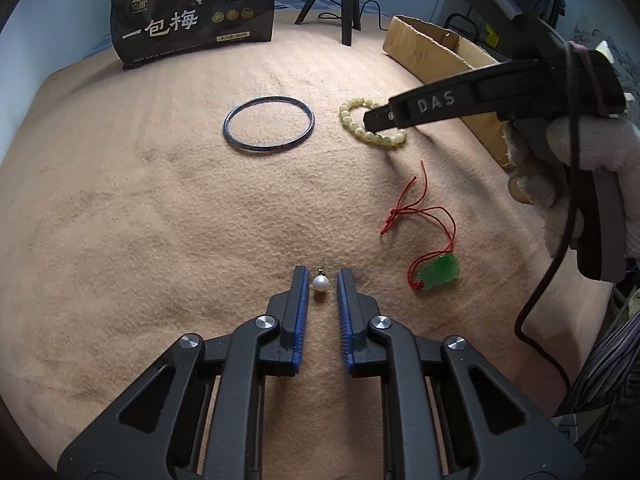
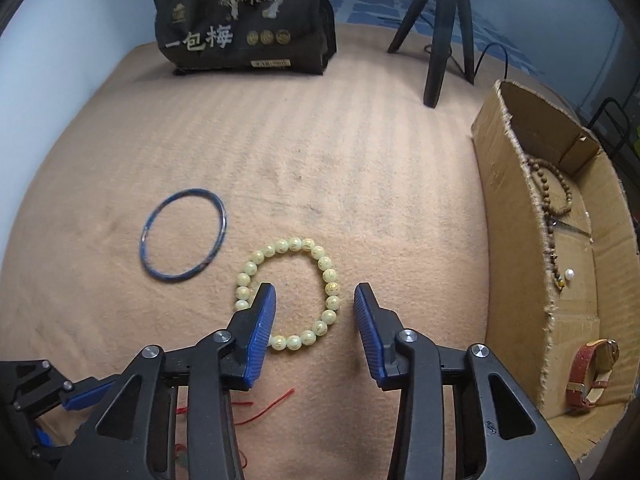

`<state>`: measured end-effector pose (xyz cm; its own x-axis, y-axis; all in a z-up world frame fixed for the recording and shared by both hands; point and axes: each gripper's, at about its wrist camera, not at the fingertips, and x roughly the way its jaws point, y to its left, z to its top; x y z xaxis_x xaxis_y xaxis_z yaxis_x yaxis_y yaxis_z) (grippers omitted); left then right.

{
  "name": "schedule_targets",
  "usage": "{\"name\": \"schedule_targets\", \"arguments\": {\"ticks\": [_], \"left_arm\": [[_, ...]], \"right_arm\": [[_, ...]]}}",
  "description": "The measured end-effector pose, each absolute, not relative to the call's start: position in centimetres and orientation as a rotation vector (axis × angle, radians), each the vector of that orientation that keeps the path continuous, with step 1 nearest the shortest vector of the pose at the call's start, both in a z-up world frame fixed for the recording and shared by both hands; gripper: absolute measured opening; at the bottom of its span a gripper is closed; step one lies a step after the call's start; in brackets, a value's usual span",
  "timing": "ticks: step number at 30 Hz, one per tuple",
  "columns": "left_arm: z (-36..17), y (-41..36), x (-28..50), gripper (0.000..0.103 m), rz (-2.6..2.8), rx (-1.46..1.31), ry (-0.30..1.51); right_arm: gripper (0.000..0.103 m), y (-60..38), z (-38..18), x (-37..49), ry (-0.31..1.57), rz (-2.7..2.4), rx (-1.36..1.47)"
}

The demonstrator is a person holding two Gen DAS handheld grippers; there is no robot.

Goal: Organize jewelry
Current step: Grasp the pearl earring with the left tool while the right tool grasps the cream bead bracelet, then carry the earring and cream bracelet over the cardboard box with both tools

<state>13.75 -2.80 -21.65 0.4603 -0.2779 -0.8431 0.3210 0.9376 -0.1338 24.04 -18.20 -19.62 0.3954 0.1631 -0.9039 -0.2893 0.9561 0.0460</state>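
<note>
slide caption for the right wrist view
Open right claw straddles pale-yellow beaded bracelet on tan blanket beside cardboard box.

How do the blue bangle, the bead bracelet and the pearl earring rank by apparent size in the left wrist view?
1. blue bangle
2. bead bracelet
3. pearl earring, smallest though nearest the camera, between the left gripper fingers.

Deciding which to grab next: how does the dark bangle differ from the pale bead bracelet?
The dark bangle is one thin, smooth blue-black hoop; the pale bead bracelet is a string of round yellowish beads with gold marks. The bangle lies apart from both grippers; the bracelet sits at the right gripper, whose open jaws straddle its right side. The bangle looks slightly wider. Both lie flat on the tan cloth, outside the cardboard box.
</note>
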Motion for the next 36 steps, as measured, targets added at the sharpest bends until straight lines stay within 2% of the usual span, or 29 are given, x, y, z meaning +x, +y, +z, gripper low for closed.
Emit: {"name": "schedule_targets", "arguments": {"ticks": [3,5,7,9,25,36], "left_arm": [[-21.7,-2.7,13.8,0.006,-0.365,0.044,1.028],[-21.7,-2.7,13.8,0.006,-0.363,0.042,1.027],[-21.7,-2.8,13.8,0.006,-0.360,0.047,1.024],[-21.6,-2.8,13.7,0.006,-0.357,0.043,1.022],[-19.0,-1.2,13.3,0.006,-0.327,-0.029,0.966],[-15.2,-1.7,13.1,0.006,-0.359,-0.105,0.894]], "right_arm": [[0.039,-17.8,-20.3,24.3,1.142,0.284,-0.150],[0.035,-17.7,-20.3,24.3,1.141,0.286,-0.150],[0.015,-17.7,-20.2,24.3,1.140,0.294,-0.145],[0.007,-17.7,-20.2,24.3,1.138,0.304,-0.138],[0.006,-18.2,-15.4,22.0,1.020,0.374,-0.058],[0.006,-19.5,-11.6,20.4,0.939,0.398,-0.018]]}}
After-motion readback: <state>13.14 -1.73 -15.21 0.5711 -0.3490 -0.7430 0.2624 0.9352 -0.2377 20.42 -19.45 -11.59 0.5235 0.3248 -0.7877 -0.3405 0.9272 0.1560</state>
